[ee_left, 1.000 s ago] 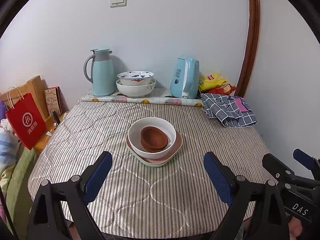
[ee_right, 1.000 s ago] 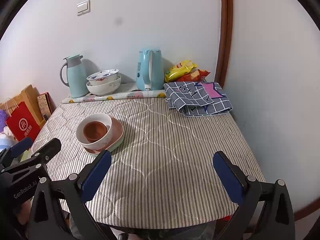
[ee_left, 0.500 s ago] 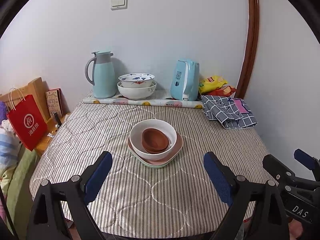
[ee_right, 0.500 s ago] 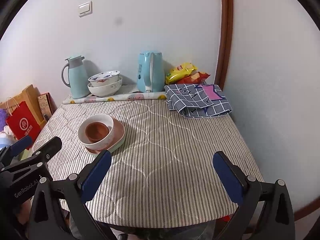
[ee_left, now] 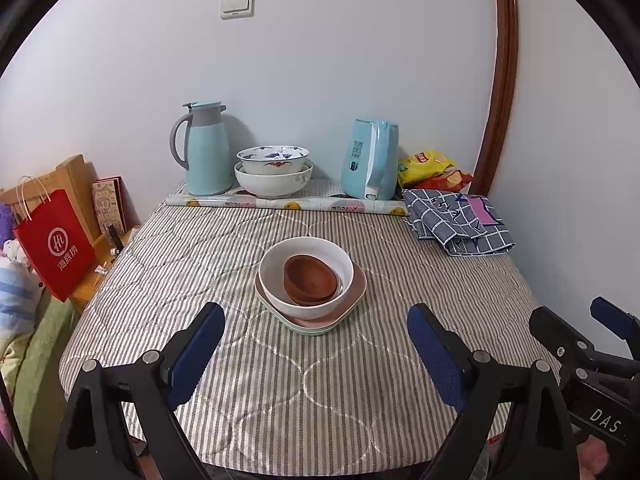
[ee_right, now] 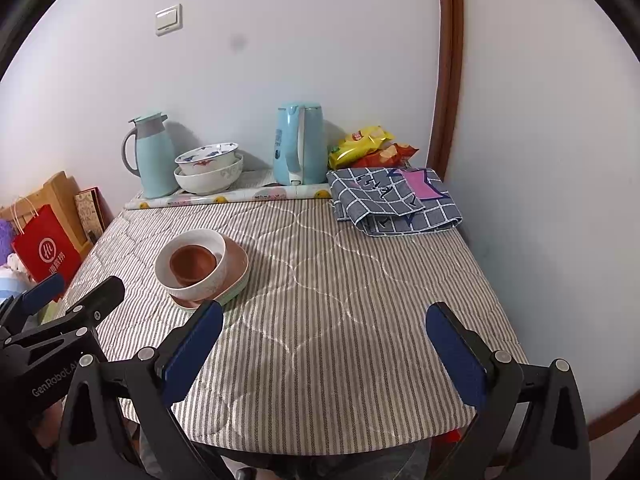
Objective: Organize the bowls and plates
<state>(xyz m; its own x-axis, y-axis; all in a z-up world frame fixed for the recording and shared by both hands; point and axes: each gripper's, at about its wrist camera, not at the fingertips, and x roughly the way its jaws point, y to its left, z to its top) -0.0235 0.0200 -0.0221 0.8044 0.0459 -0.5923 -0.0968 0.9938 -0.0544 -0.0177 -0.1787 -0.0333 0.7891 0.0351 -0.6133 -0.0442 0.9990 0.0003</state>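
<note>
A brown bowl (ee_left: 310,279) sits inside a white bowl (ee_left: 280,256), which rests on stacked pink and green plates (ee_left: 354,300) in the middle of the striped table (ee_left: 280,392). The same stack shows in the right wrist view (ee_right: 192,266), left of centre. My left gripper (ee_left: 316,344) is open and empty, just short of the stack near the front edge. My right gripper (ee_right: 324,344) is open and empty, over the table's front right part; it also shows in the left wrist view (ee_left: 580,332). The left gripper shows at the left in the right wrist view (ee_right: 72,296).
At the back stand a blue jug (ee_left: 204,148), two stacked patterned bowls (ee_left: 274,168), a blue kettle (ee_left: 370,160), snack bags (ee_left: 430,164) and a folded checked cloth (ee_left: 456,222). A red bag (ee_left: 56,242) stands left of the table. Walls close the back and right.
Both grippers have drawn back slightly from the table, so the stack looks a little smaller and farther. Nothing on the table has moved.
</note>
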